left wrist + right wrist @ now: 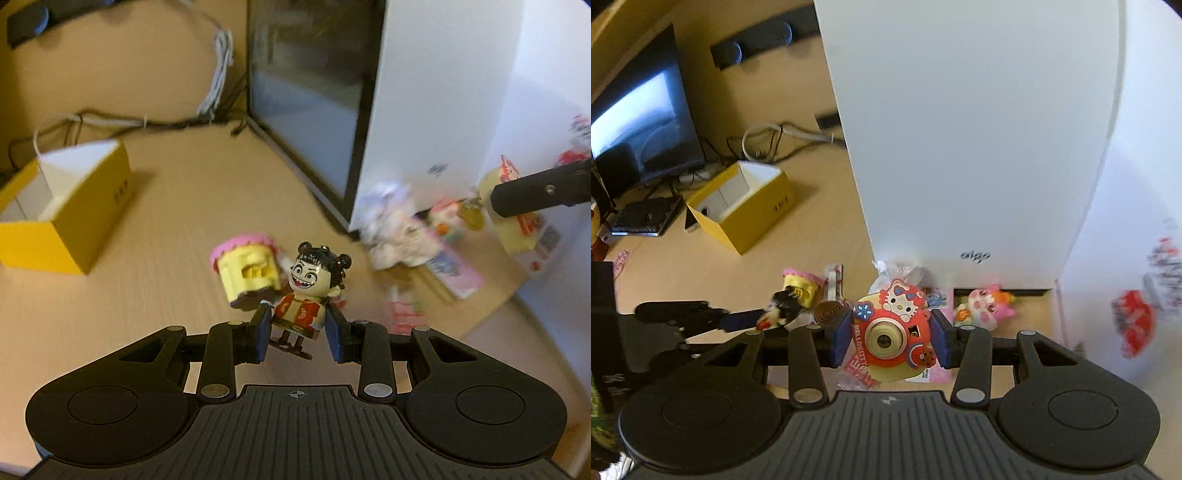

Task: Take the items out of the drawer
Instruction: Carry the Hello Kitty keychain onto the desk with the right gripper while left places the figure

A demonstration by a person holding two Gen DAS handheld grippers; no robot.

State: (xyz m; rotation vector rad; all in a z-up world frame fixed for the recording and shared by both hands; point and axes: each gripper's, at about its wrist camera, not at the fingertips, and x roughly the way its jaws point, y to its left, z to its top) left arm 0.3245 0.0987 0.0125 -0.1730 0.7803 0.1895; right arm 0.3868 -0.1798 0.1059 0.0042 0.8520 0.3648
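Observation:
My left gripper is shut on a small figurine with black hair buns and a red vest, held off the wooden table. My right gripper is shut on a red Hello Kitty toy camera, blue pads pressing both its sides. In the right wrist view the left gripper shows at the left with the figurine. In the left wrist view one right finger and the camera show at the right edge. No drawer is plainly visible.
A yellow and pink cupcake toy lies on the table just beyond the figurine. A pink cat toy and several packets lie at the foot of a tall white case. An open yellow box, cables and a monitor stand further left.

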